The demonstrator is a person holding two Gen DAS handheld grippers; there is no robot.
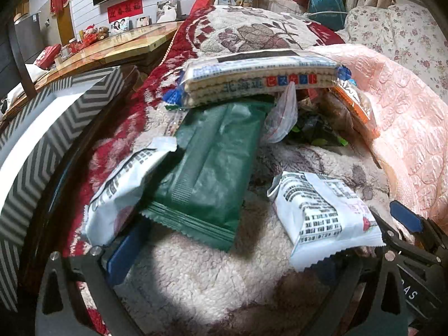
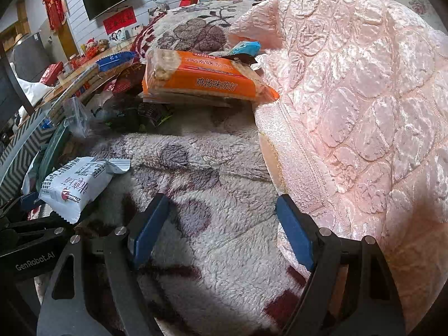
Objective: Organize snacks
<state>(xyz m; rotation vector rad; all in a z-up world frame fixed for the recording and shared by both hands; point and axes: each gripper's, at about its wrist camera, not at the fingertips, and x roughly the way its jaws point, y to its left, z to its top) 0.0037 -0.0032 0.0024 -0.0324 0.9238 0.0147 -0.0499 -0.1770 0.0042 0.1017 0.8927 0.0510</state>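
Note:
Snack packets lie heaped on a fleece blanket [image 1: 196, 280]. A dark green packet [image 1: 212, 168] lies in the middle, with a white printed packet [image 1: 126, 190] on its left. Behind them is a clear biscuit packet with blue ends [image 1: 260, 81]. My left gripper [image 1: 224, 249] is open. Its left pad [image 1: 123, 252] shows, while a second white packet [image 1: 322, 218] [image 2: 75, 184] covers its right finger. My right gripper [image 2: 221, 204] stands open over bare fleece [image 2: 210, 168], holding nothing. Farther back lies an orange cracker packet [image 2: 207, 81].
A grey chevron-patterned box [image 1: 42, 145] stands at the left edge of the blanket. A pink quilted cover [image 2: 350, 98] rises along the right. Small dark wrappers [image 1: 316, 131] and a clear bag [image 1: 282, 117] sit in the heap. A wooden table [image 1: 126, 44] stands beyond.

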